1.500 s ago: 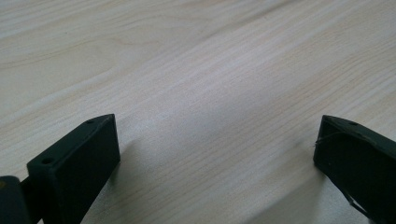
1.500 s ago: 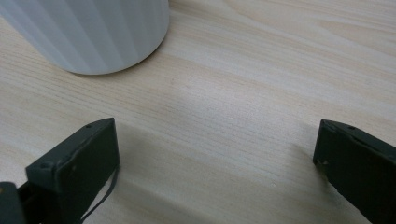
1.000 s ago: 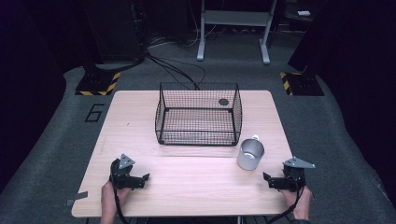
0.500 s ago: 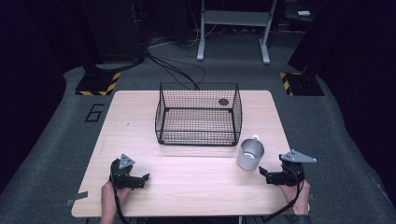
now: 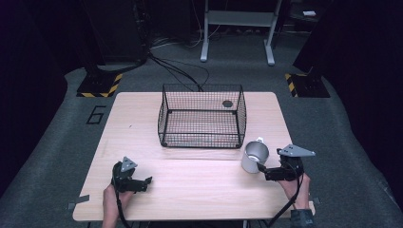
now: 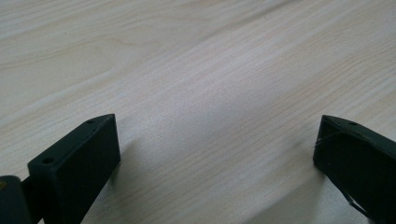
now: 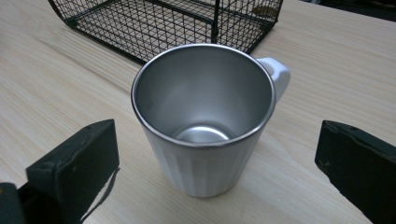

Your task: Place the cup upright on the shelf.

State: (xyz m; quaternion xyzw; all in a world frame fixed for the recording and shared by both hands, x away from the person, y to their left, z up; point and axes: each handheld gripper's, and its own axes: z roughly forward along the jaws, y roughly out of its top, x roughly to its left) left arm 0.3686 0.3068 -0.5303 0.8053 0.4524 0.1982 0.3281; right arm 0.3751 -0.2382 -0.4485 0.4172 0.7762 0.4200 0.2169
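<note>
Table [image 5: 142, 123]: light wood top, seen from above in the high view; dark floor around it, with a painted figure 6 [image 5: 96, 114] on the floor at the left.

Wire basket [image 5: 201, 116]: black mesh, open at the top, standing upright on the far middle of the table. A small dark round object [image 5: 227, 103] shows near its far right corner; whether it lies inside the basket or behind the mesh cannot be told.

Mug [image 5: 255, 156]: white outside, bare metal inside, upright on the table just in front of the basket's near right corner, close to it but apart. In the right gripper view the mug [image 7: 205, 121] is empty, its white handle [image 7: 276, 75] turned to the far side, towards the basket [image 7: 168, 23].

Right gripper [image 5: 264, 174]: held in the person's right hand [image 5: 297, 187] at the near right of the table, pointing at the mug. Jaws spread wide, wider than the mug, one to each side of it and short of it; neither touches it.

Left gripper [image 5: 145, 183]: held in the left hand [image 5: 111, 199] at the near left of the table, low over the wood, well apart from mug and basket. Jaws spread wide with bare table [image 6: 210, 93] between them; nothing held.
</note>
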